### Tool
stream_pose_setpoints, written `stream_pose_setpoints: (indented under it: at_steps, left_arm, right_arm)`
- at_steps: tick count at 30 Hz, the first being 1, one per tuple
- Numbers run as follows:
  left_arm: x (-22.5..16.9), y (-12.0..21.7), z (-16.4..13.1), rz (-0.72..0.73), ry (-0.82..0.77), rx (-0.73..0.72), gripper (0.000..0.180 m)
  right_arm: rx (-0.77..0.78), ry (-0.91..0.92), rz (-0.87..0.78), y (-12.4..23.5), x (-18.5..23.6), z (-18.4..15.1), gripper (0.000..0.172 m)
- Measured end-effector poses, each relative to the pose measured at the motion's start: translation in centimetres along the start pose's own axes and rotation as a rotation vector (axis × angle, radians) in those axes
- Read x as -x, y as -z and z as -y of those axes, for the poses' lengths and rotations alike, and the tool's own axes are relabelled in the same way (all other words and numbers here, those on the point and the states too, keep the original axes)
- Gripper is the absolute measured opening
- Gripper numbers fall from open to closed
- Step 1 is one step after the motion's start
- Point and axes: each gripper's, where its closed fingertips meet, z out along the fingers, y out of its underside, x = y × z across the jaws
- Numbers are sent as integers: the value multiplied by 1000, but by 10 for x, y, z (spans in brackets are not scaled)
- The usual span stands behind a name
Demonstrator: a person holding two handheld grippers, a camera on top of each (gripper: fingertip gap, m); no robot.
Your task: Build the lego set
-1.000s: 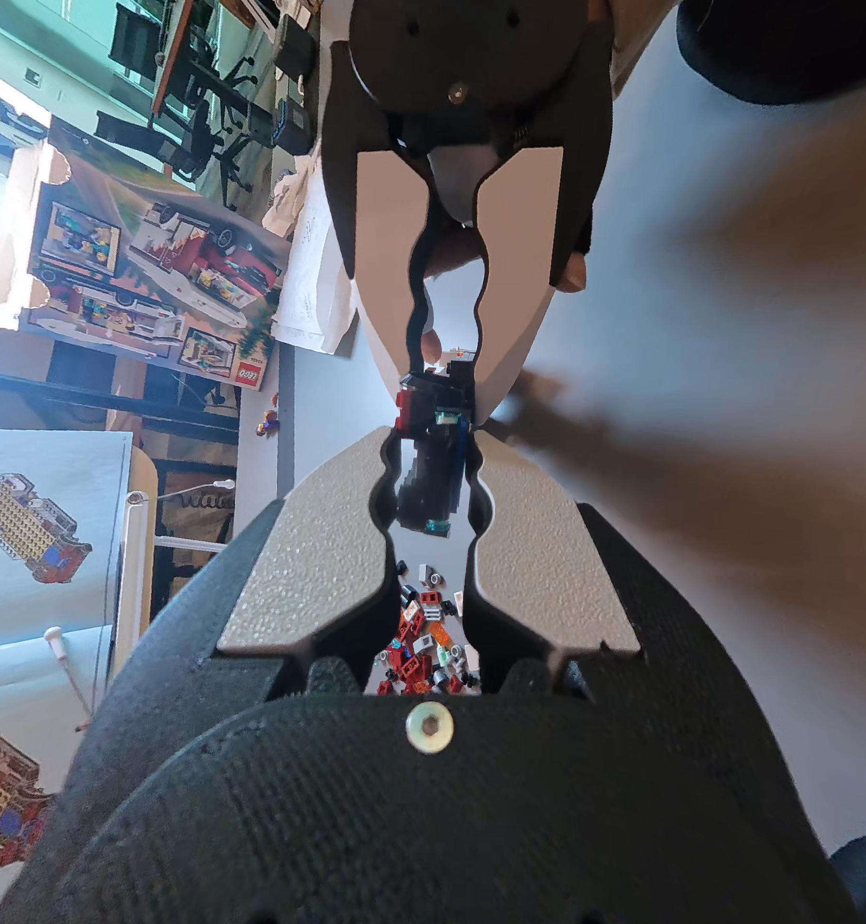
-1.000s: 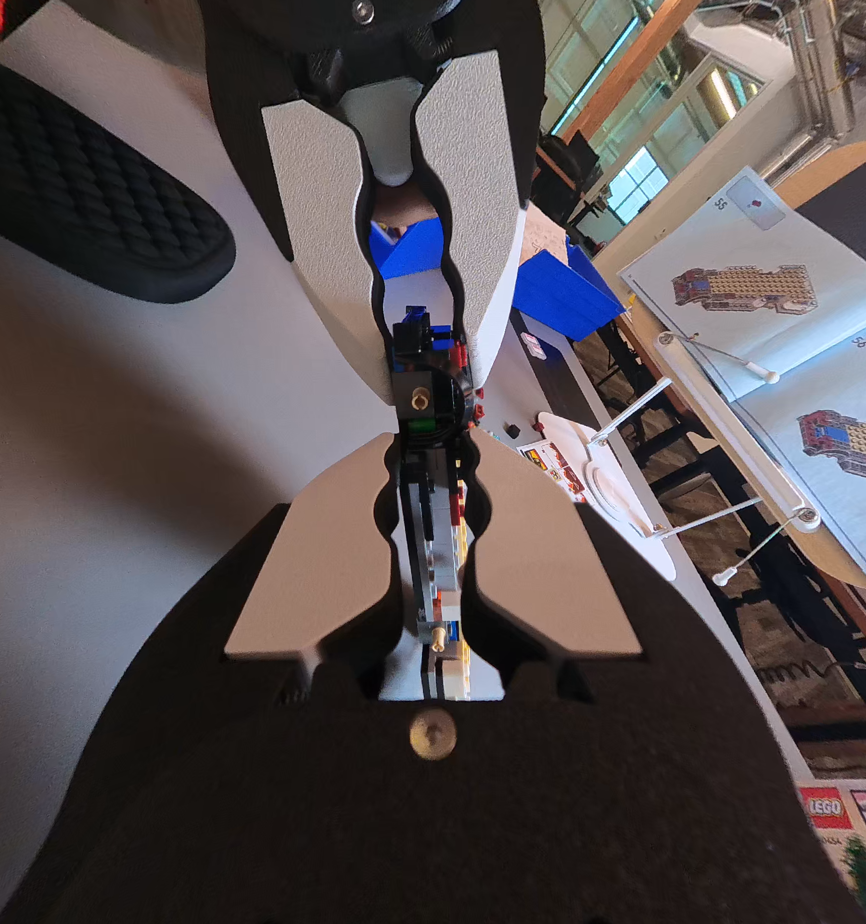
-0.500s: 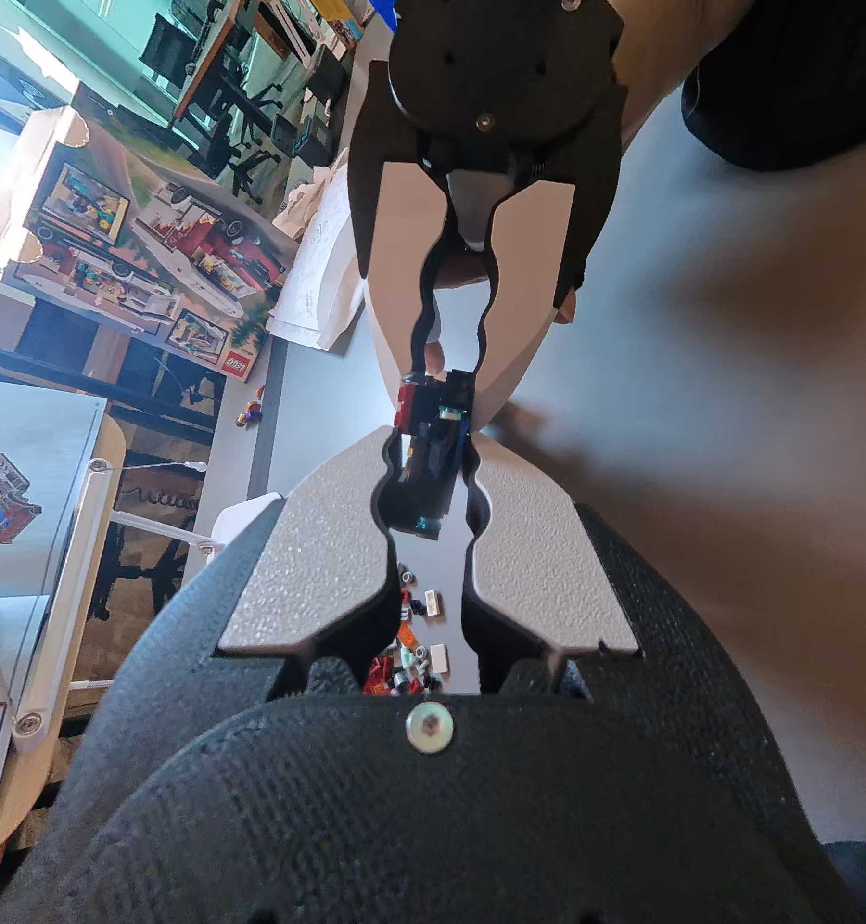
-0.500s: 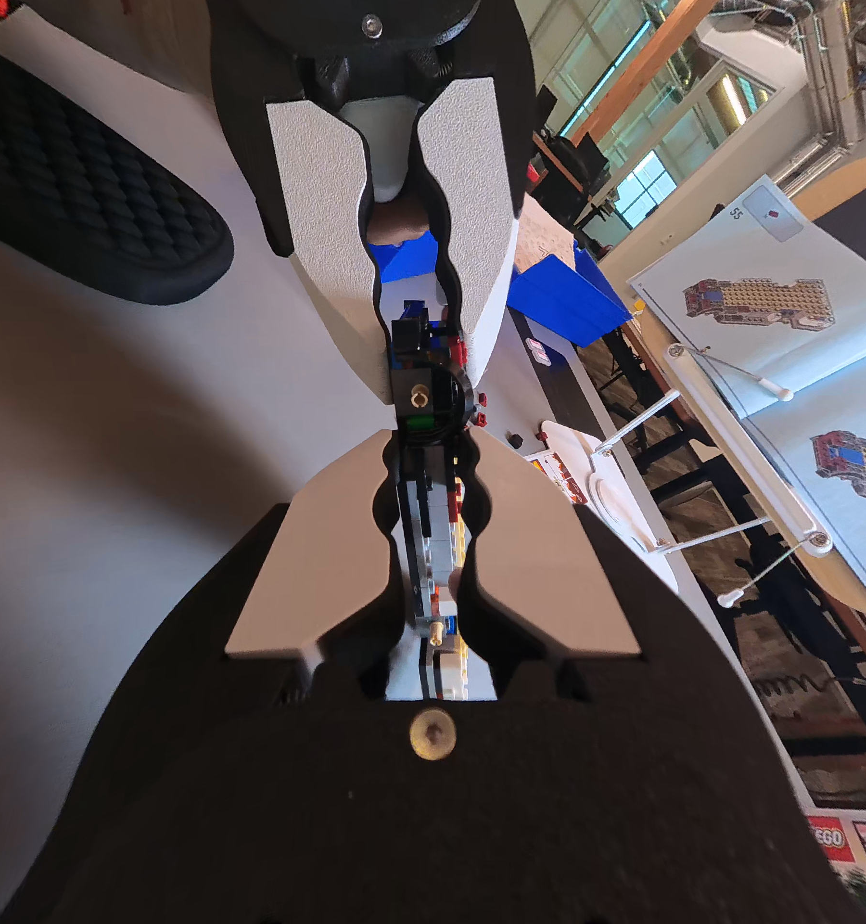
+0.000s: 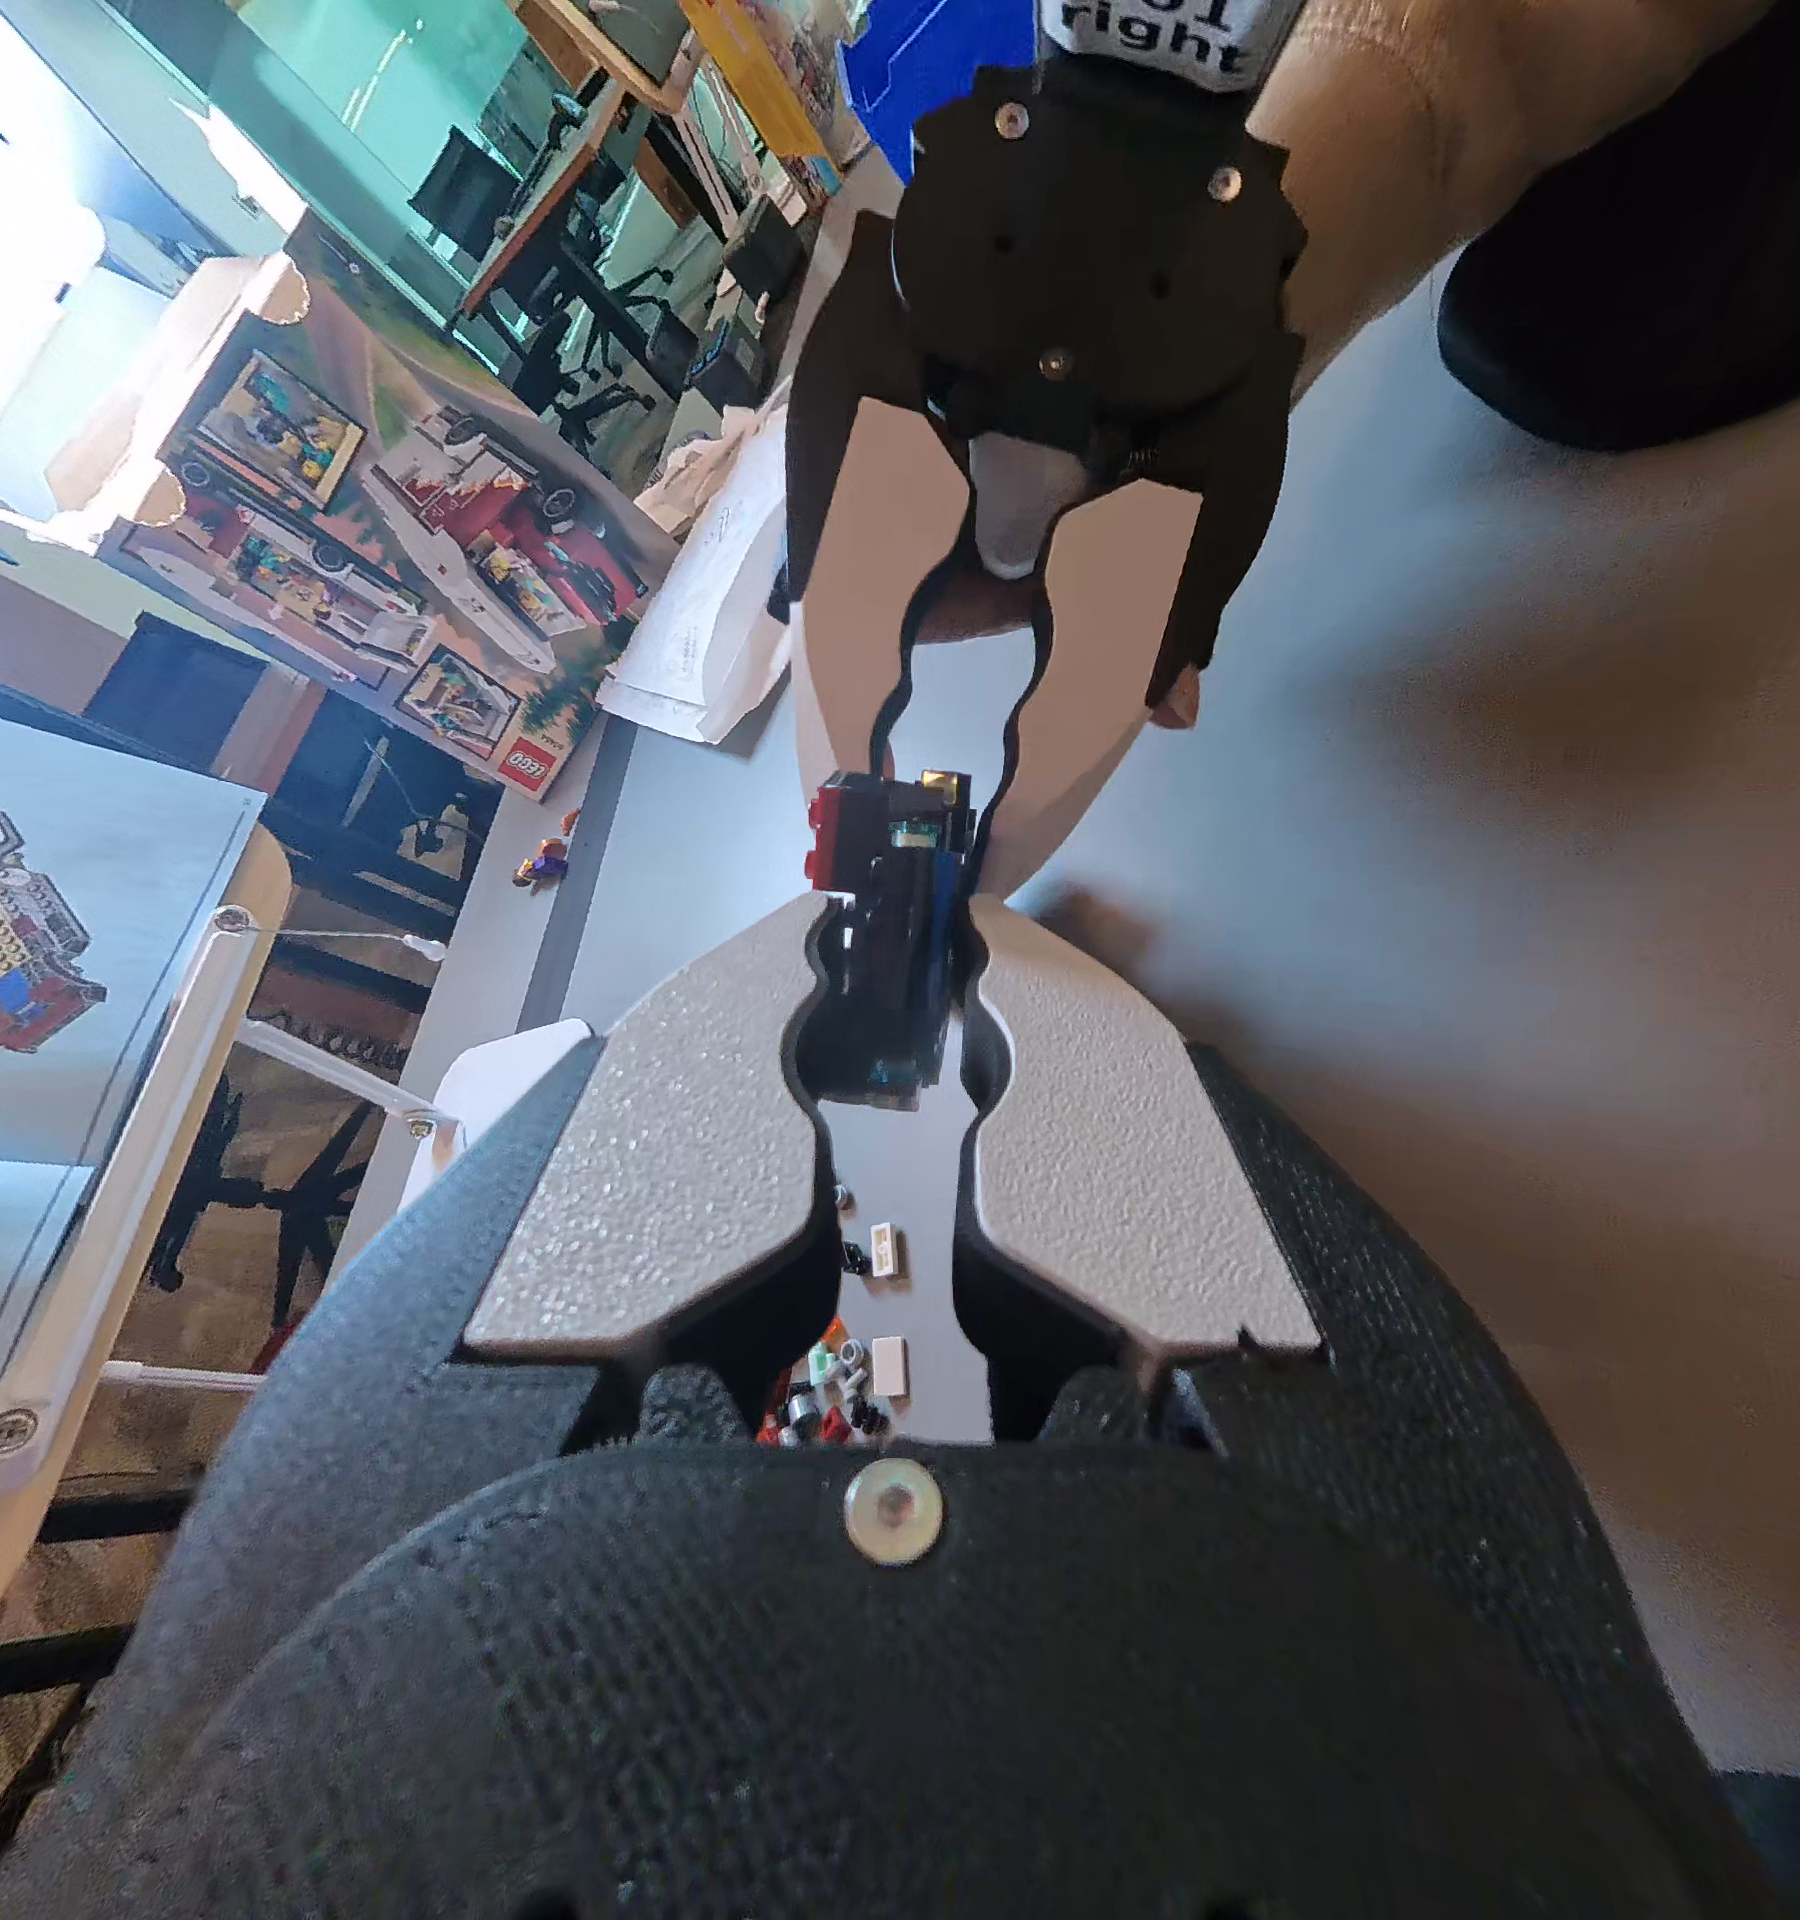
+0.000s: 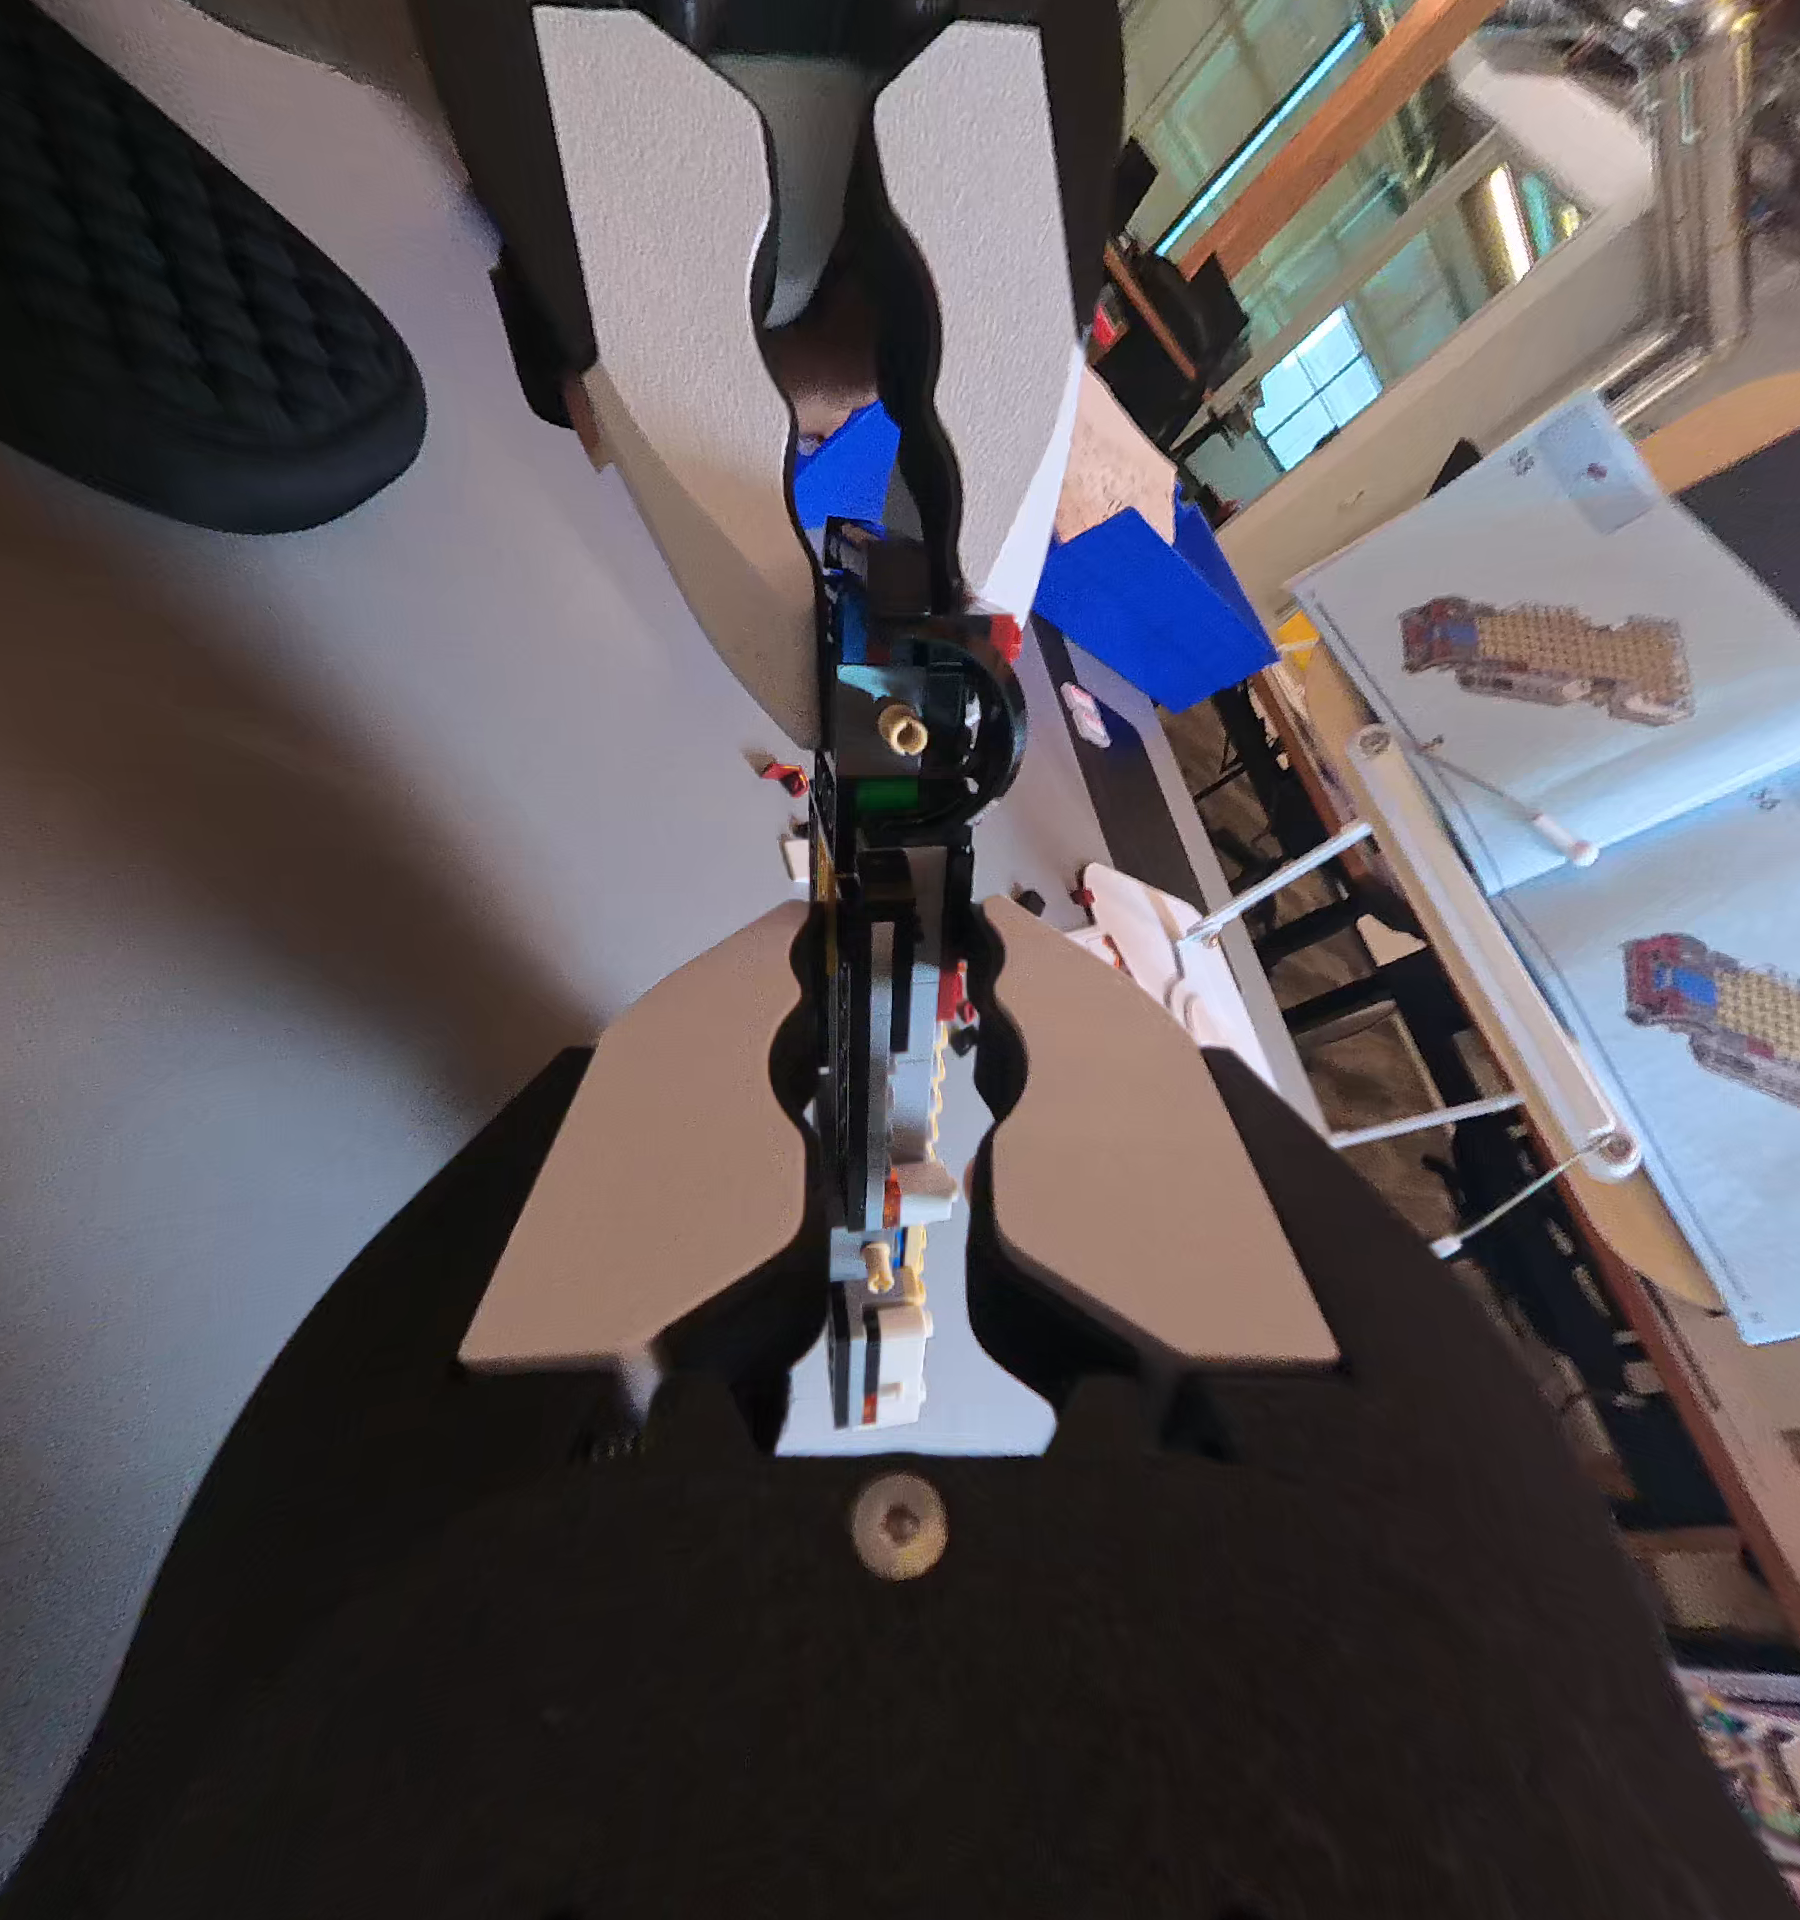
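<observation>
Long black toy-brick build (image 5: 891, 935) with red, blue, grey parts, above the grey table (image 5: 1395, 831), clamped endwise between left gripper (image 5: 896, 914) and right gripper (image 6: 891, 914), both narrow, table clutter lower than before.

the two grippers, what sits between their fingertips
A brick-built model of black, red and blue pieces spans the left gripper and right gripper, in both wrist views.

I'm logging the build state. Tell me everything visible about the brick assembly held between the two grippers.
The brick assembly is a long, narrow plastic build, seen end-on: mostly black, with grey, white, blue, red and green bricks, tan pins and a black arch. It hangs above the grey table. The right gripper clamps one end and the left gripper clamps the other, fingertips facing.
</observation>
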Motion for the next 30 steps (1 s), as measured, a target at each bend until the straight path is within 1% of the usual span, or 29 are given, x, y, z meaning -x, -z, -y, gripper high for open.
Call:
stream_pose_setpoints:
  at_steps: [4, 6, 8, 10, 11, 14, 16, 18, 20, 21, 23, 24, 27, 29, 30]
  left_arm:
    - [4, 2, -12, 29, 33, 7, 20]
    - [7, 4, -20, 66, 80, 13, 24]
    - [7, 10, -24, 84, 155, -15, 31]
    - [2, 12, -36, 52, 282, -6, 37]
    - [-2, 11, -45, 33, 354, 5, 42]
    - [-21, 5, -63, -84, 555, 39, 56]
    - [-34, 0, -71, -144, 626, 74, 65]
    - [-43, -5, -83, -165, 639, 147, 70]
    - [-55, -10, -93, -199, 632, 213, 70]
    - [-62, -11, -97, -229, 636, 245, 66]
    - [-67, -12, -102, -234, 608, 274, 63]
    - [-68, -12, -103, -231, 584, 275, 63]
    - [-68, -11, -103, -230, 558, 271, 63]
    - [-68, -11, -104, -230, 545, 271, 63]
    - [-68, -12, -104, -228, 537, 270, 63]
  right_arm:
    - [61, 18, 18, -8, -1, -4, 24]
    - [160, 80, 4, -9, -3, -13, 24]
    - [304, 168, 5, -8, -1, -29, 24]
    - [434, 253, 39, -7, 9, -43, 24]
    - [472, 297, 46, -8, 15, -47, 25]
    - [536, 402, 43, -14, 32, -49, 25]
    - [574, 464, 40, -19, 42, -51, 25]
    - [569, 487, 36, -24, 52, -48, 24]
    - [548, 467, 37, -28, 61, -42, 23]
    - [540, 456, 44, -28, 64, -40, 24]
    - [531, 381, 93, -28, 75, -38, 28]
    - [521, 323, 119, -28, 79, -37, 34]
    - [457, 106, 219, -19, 82, -28, 43]
    - [430, -72, 286, -11, 72, -25, 47]
    - [432, -140, 317, -8, 65, -29, 53]
